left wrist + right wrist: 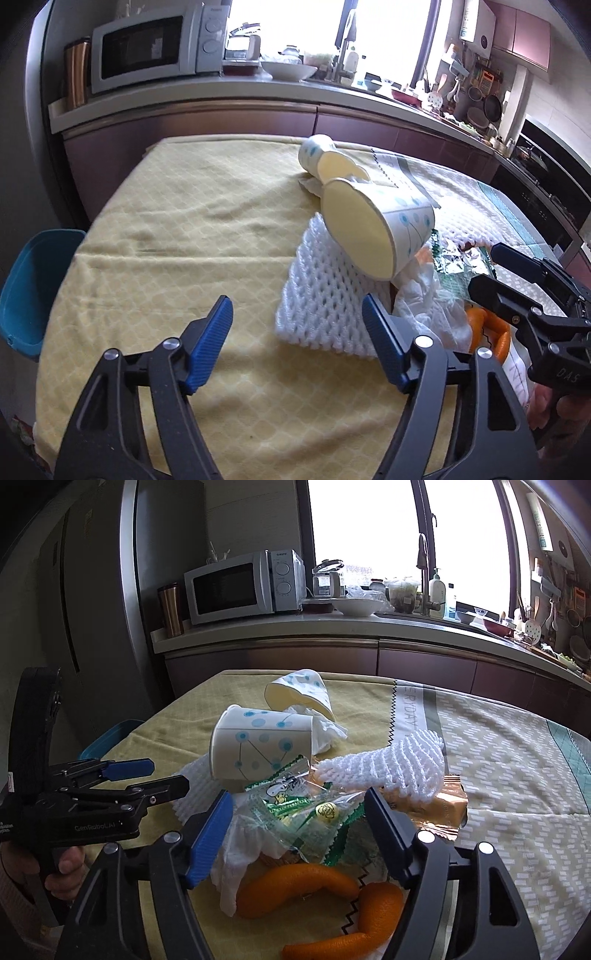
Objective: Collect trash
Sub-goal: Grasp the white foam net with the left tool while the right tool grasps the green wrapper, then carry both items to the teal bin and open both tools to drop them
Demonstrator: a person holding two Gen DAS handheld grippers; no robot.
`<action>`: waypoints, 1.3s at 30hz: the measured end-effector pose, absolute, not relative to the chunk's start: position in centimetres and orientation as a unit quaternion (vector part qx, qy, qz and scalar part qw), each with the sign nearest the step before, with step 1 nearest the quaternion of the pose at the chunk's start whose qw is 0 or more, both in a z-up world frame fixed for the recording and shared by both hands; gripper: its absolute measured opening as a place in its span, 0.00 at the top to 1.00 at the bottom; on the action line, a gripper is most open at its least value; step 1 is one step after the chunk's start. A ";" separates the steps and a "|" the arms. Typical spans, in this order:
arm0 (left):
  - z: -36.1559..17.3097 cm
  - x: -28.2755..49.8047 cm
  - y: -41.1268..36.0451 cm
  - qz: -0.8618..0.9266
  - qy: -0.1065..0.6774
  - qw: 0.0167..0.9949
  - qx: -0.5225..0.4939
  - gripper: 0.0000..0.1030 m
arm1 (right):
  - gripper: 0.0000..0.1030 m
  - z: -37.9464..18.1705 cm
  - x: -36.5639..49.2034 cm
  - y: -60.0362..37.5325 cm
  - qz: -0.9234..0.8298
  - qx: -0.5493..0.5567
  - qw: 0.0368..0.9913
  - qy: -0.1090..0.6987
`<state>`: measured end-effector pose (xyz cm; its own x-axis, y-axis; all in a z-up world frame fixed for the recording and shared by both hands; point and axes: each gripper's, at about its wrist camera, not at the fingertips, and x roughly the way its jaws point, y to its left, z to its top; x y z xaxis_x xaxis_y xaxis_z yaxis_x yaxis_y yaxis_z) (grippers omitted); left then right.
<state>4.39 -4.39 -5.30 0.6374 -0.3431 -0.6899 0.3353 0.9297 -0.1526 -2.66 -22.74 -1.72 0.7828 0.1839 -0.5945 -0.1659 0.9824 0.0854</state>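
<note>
Both sets of jaws stand apart and hold nothing. Left gripper (297,325) hovers over bare yellow tablecloth (177,229), its right pad just beside the white foam fruit net (325,295). Right gripper (299,819) is poised over the clear green-printed snack wrapper (295,805), with crumpled white tissue (240,849) and curved orange peel pieces (295,886) below it.

The trash lies heaped at the middle of the desk: two tipped white paper cups with blue dots (258,746), a second foam net (388,771) and a gold foil wrapper (439,808).

Recommended procedure: lower the right gripper until the pads bracket a raised fold of the wrapper, then close. Thin film is likely to slip, so take a bunched part.

Obstructions: the near cup leans on the foam net and may roll. The grippers work close together. A blue plastic bin (33,288) sits beyond the desk's left edge, a probable destination.
</note>
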 end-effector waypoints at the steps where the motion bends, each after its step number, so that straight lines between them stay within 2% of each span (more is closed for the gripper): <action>1: -5.7 4.7 -4.6 -0.191 0.392 0.900 -0.007 0.41 | 0.40 -2.0 -2.5 -22.9 0.090 0.014 0.943 0.320; 2: -6.1 5.1 -4.8 -0.193 0.400 0.896 -0.010 0.44 | 0.44 -2.2 -2.5 -23.0 0.088 0.015 0.942 0.325; 4: -6.8 5.6 -5.0 -0.202 0.414 0.887 -0.020 0.57 | 0.59 -2.5 -2.2 -23.4 0.086 0.020 0.939 0.333; 6: -7.1 5.9 -4.8 -0.206 0.415 0.886 -0.033 0.61 | 0.64 -2.8 -2.0 -23.8 0.084 0.028 0.937 0.337; 7: -7.1 6.1 -4.7 -0.209 0.415 0.885 -0.037 0.69 | 0.74 -2.8 -2.0 -24.0 0.085 0.032 0.937 0.337; 10: -6.9 6.1 -4.3 -0.218 0.419 0.880 -0.055 0.87 | 0.83 -2.9 -2.0 -24.6 0.089 0.045 0.935 0.340; 13: -6.4 5.8 -3.4 -0.222 0.412 0.881 -0.065 0.88 | 0.87 -2.5 -2.3 -25.1 0.091 0.054 0.937 0.334; 23: -2.6 1.8 1.2 -0.215 0.375 0.899 -0.068 0.88 | 0.87 1.2 -3.8 -24.1 0.155 0.074 0.939 0.299; 39: 0.7 -0.1 13.7 -0.070 0.323 0.937 -0.111 0.88 | 0.87 2.5 1.2 -12.1 0.332 0.053 0.886 0.319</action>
<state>-0.13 13.71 0.73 0.7809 -0.2041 -0.5903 0.0599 0.9652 -0.2545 1.22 -12.06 2.51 0.5756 0.6223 -0.5305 -0.5543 0.7739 0.3064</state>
